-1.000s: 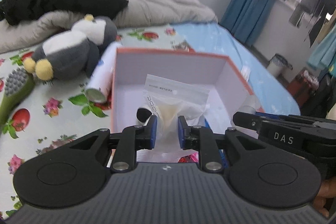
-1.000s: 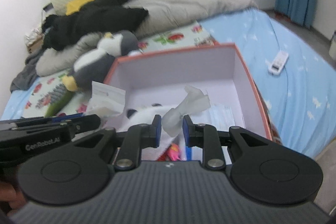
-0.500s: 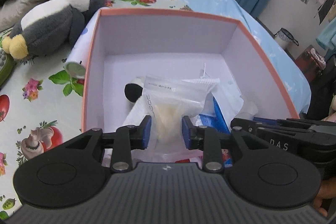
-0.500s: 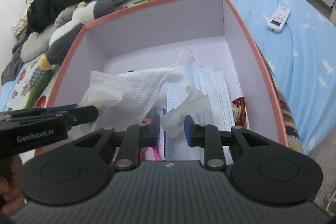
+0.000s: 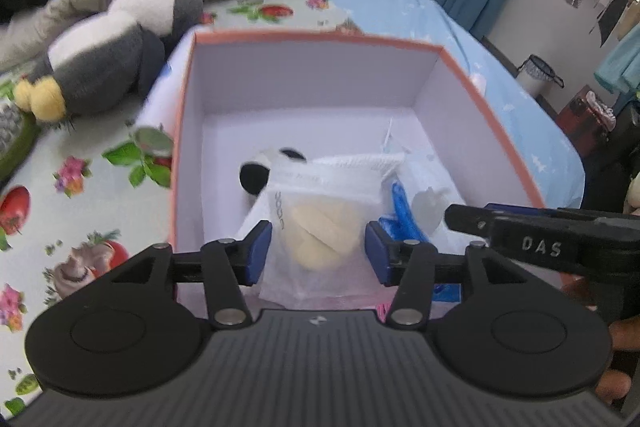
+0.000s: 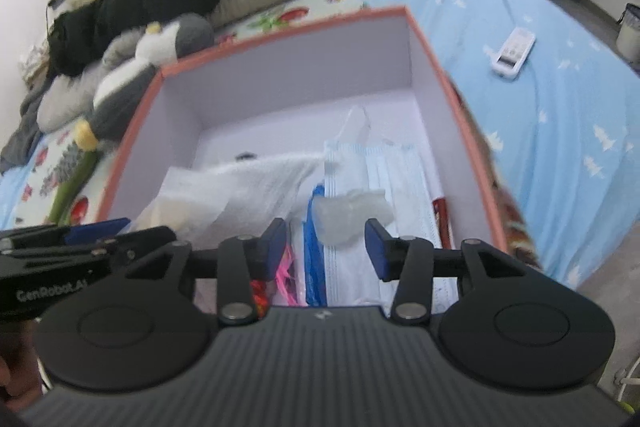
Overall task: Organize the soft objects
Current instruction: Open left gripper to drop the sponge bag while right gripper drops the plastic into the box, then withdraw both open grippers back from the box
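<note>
We have both grippers over the near end of the box (image 5: pixel 496 115), an open box with an orange rim and pale walls that sits on the bed. The left gripper (image 5: pixel 318 253) is opening: its blue pads stand either side of a clear bag (image 5: pixel 320 227) with something pale yellow inside, and we see a gap at each pad, so the bag looks let go. It rests among the things at the near left of the box floor, part over a white cloth (image 5: pixel 360 163), with its long side running away from us toward the far wall.

The right gripper (image 6: pixel 326 247) is opening too. A crumpled clear wrapper (image 6: pixel 348 211) lies just beyond and between its pads, touching neither as far as we can tell, on top of a stack of face masks (image 6: pixel 392 179) at the near right of the box. Its long side runs left to right, across the line of the fingers.

So both soft things already lie inside the box, straight ahead of and below the gripper that carried each one. We judge that the coming move is a lift clear, and that depends on each gripper rising straight back along its own fingers so the pads do not drag the bag or wrapper out. The plush penguin (image 5: pixel 108 55) lies outside the box to the far left, nearer the left gripper, and looks like the next thing to fetch.
</note>
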